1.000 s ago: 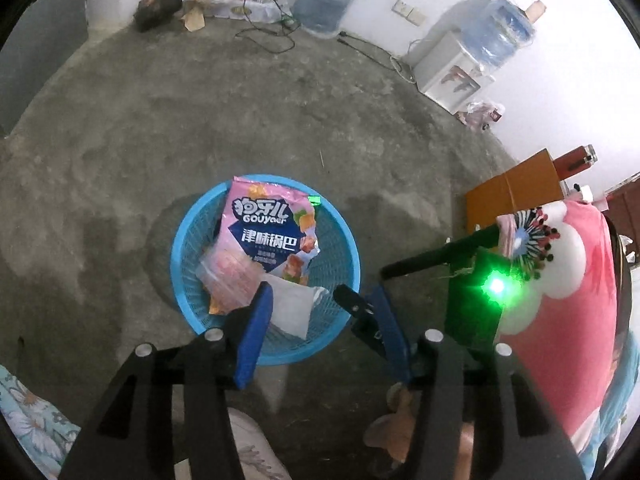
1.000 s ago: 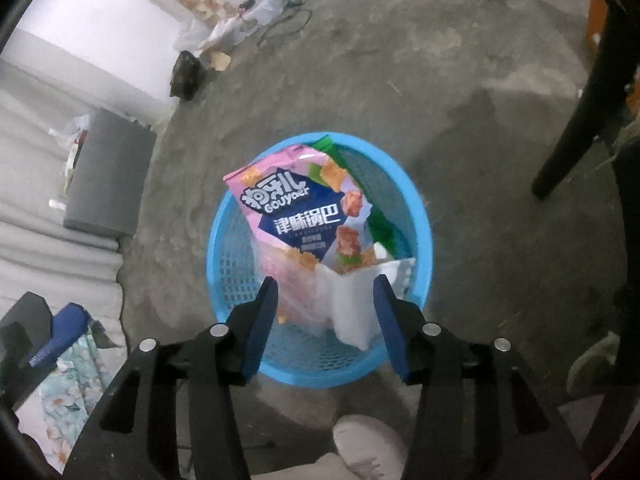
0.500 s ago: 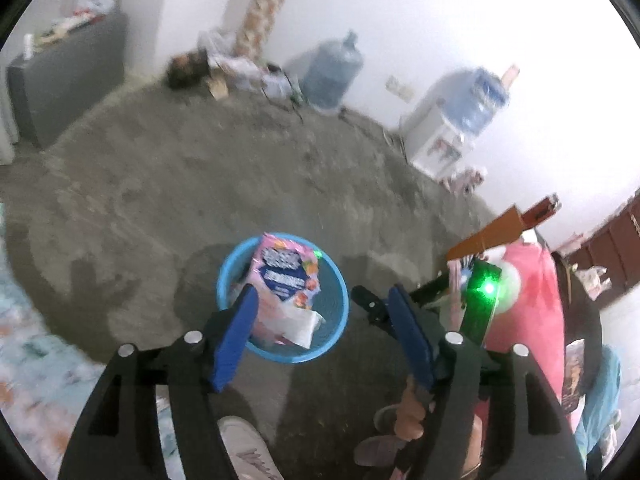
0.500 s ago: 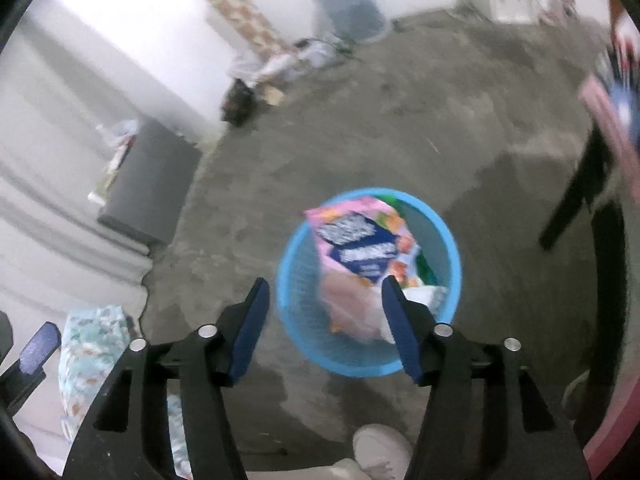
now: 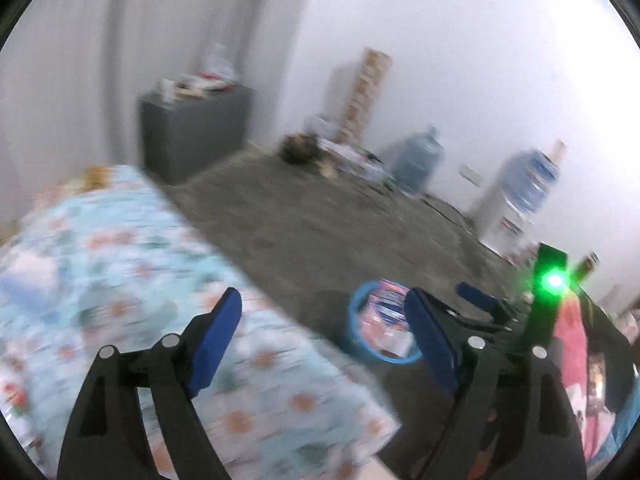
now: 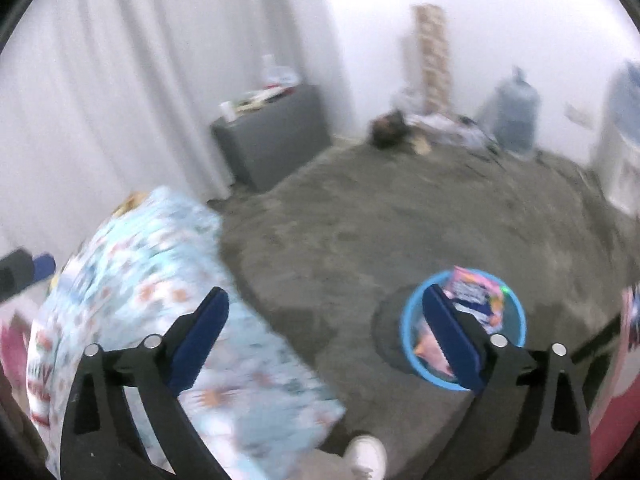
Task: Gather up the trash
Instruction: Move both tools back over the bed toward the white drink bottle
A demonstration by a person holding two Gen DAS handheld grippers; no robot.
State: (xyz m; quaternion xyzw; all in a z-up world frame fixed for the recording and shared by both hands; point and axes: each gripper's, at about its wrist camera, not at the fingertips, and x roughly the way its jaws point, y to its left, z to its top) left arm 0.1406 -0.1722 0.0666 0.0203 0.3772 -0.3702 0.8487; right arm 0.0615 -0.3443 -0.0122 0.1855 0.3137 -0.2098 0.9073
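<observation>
The blue plastic basket [image 5: 354,322] stands on the grey floor, with a pink and blue snack bag [image 5: 386,306] and other wrappers inside. In the left wrist view it sits low and right of centre, partly behind the right blue pad. My left gripper [image 5: 323,296] is raised above a bed edge, jaws opening, nothing between them. My right gripper [image 6: 325,294] is also high above the floor, jaws opening wide and empty. There the basket [image 6: 516,314] with the snack bag [image 6: 474,292] lies behind the right finger. Both views are blurred by motion.
A bed with a pale blue floral cover [image 5: 120,280] [image 6: 152,280] fills the lower left. A grey cabinet [image 6: 272,136] stands by the curtain. Water jugs [image 5: 416,160], a dispenser [image 5: 516,200] and clutter line the far wall. A pink cloth [image 5: 572,340] hangs at right. A shoe [image 6: 366,456] shows below.
Both grippers rose away from the basket and swung left, so it now looks small and low right. Both jaws spread wider. The bed and far wall came into view.
</observation>
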